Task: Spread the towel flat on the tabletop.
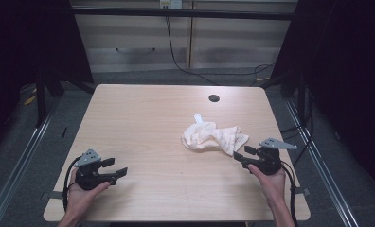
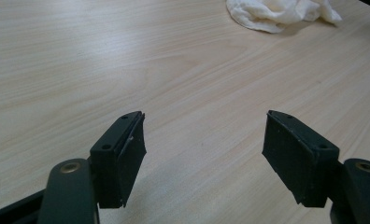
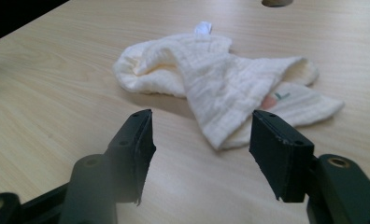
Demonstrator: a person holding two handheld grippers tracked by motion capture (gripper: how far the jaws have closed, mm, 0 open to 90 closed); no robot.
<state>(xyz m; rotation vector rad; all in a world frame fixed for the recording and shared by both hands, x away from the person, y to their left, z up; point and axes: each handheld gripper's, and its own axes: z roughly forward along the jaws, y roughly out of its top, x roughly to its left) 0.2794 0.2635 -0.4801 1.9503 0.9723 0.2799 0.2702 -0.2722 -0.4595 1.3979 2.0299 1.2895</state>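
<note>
Black two-jaw left gripper (image 1: 118, 167) sits low at the pale wooden table's (image 1: 143, 118) near left edge, hand level, jaws wide and empty; right gripper (image 1: 242, 154), equally wide, angles toward the crumpled cream cloth (image 1: 213, 137) lying just beyond its tips, right of centre.

High view overhead facing forward, claw views low, sharing cloth (image 1: 214, 137).
</note>
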